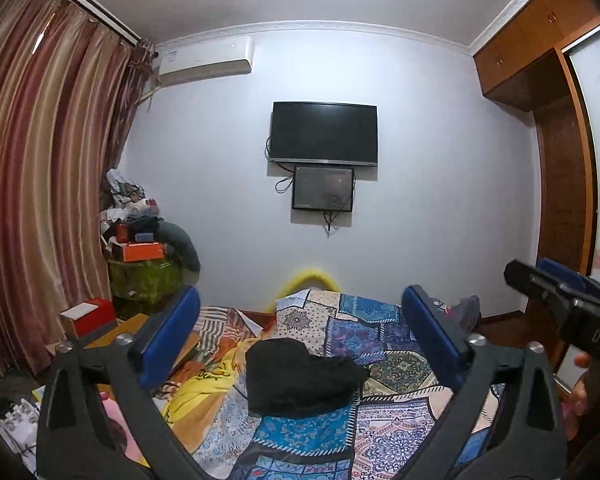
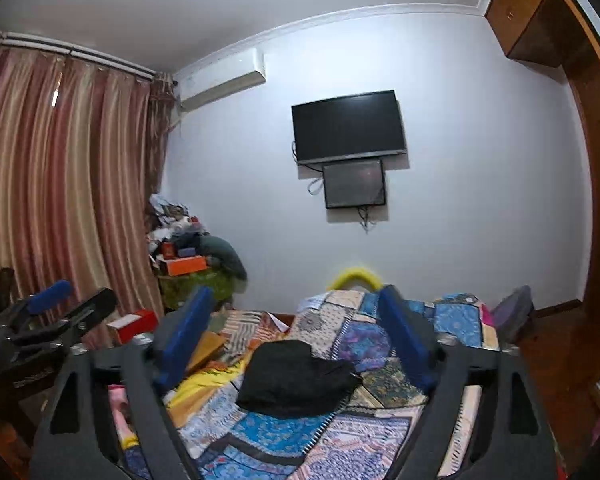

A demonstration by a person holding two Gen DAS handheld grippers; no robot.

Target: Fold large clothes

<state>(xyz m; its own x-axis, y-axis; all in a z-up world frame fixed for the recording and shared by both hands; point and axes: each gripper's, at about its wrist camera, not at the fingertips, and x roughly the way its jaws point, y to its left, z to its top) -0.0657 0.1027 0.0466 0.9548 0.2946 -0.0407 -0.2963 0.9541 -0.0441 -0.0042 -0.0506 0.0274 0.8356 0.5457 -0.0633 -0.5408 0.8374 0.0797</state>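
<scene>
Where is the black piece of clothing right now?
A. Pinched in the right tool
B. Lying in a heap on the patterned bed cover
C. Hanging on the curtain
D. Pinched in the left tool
B: the black piece of clothing lies bunched on the patterned bed cover, while the left tool and the right tool are both open, holding nothing.
</scene>
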